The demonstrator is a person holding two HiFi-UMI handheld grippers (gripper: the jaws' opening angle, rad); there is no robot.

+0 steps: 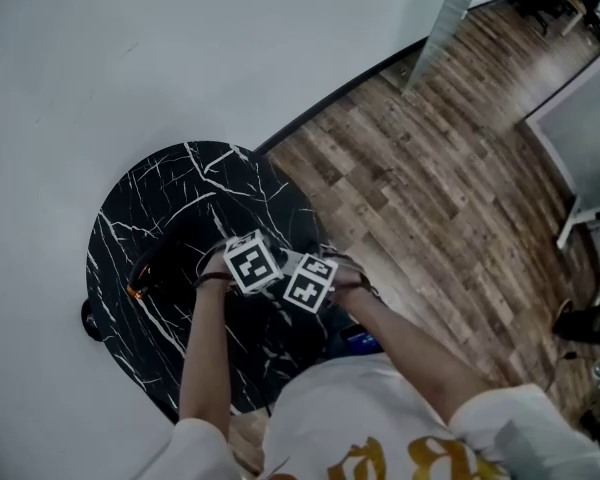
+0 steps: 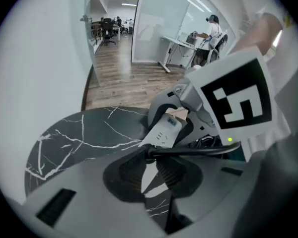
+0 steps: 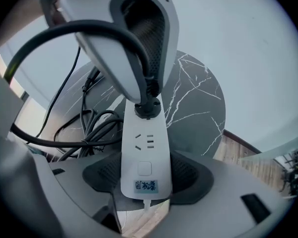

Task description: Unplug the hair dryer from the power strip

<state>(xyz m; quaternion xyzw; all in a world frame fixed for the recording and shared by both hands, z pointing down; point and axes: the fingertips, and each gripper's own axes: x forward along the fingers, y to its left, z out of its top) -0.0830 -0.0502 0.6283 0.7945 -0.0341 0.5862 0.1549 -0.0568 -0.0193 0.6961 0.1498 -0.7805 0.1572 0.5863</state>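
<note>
The right claw [image 3: 145, 177] is clamped across the near end of the white power strip [image 3: 145, 148], with the black marbled desk [image 3: 198, 108] behind it. Farther along the strip, the black plug [image 3: 148, 107] sits in the far socket. The left claw [image 2: 150, 171] is closed on that plug, whose black cord [image 2: 193, 151] runs off sideways across the claw's body. Beyond them a loose bundle of black cables [image 3: 87, 128] lies beside the strip, and past the desk's far edge are the white wall [image 1: 130, 48] and the wood floor [image 1: 430, 168].
</note>
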